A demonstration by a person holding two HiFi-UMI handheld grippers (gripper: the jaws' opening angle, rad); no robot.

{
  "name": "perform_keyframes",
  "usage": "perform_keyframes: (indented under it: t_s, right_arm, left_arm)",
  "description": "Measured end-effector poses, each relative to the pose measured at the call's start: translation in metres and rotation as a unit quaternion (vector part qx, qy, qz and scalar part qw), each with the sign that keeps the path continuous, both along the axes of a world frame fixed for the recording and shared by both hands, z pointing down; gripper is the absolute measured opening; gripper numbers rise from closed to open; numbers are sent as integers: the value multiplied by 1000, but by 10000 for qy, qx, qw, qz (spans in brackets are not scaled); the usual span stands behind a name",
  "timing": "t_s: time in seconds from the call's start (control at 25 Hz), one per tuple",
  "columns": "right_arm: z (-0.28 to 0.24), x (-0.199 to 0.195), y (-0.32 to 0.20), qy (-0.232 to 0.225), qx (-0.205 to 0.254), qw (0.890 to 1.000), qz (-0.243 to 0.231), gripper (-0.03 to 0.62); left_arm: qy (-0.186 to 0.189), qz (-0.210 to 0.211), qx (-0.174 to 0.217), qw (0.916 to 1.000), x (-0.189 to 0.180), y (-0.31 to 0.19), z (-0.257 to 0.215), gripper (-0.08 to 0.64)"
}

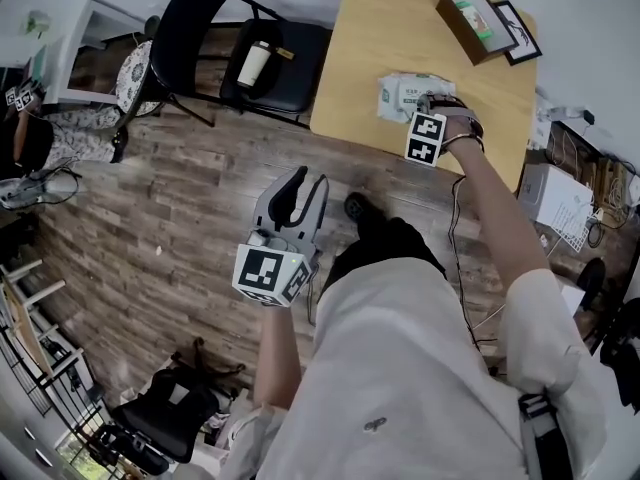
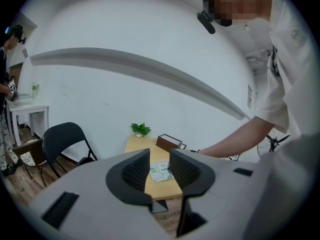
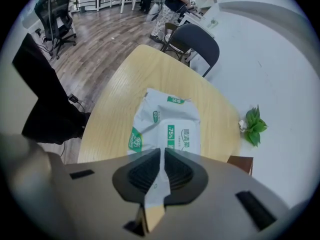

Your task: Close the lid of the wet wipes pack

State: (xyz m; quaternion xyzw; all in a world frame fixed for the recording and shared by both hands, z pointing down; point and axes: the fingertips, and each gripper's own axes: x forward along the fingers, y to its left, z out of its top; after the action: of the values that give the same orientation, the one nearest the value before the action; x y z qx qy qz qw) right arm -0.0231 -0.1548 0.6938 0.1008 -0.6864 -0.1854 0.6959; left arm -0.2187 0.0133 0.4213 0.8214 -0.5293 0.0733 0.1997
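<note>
The white and green wet wipes pack (image 1: 405, 94) lies on the light wooden table (image 1: 400, 23), near its front edge. My right gripper (image 1: 432, 106) points steeply down onto the pack's near end. In the right gripper view the pack (image 3: 170, 116) fills the middle, and my right gripper (image 3: 163, 154) is shut on a thin white flap at its near edge, which looks like the lid. My left gripper (image 1: 297, 190) hangs over the wooden floor, well short of the table. In its own view my left gripper (image 2: 160, 159) is open and empty, with the pack (image 2: 161, 173) far off behind the gap.
A brown box (image 1: 475, 23) and a picture frame (image 1: 520, 33) stand at the table's far right. A small plant (image 3: 254, 125) sits by the wall. A black folding chair (image 1: 262, 53) holding a cup (image 1: 253, 65) stands left of the table. A white box (image 1: 550, 193) and cables lie to the right.
</note>
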Motion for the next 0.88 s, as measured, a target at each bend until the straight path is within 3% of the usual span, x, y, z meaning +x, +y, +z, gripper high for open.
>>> perform_keyframes:
  t_s: [0.36, 0.88]
  right_arm:
    - [-19, -2, 5, -620, 454, 9967, 267, 11]
    - [-105, 3, 51, -1428, 989, 9848, -76, 11]
  left_arm:
    - [-77, 72, 74, 9999, 16, 10, -9, 121]
    - [-129, 158, 364, 9991, 64, 44, -34, 121]
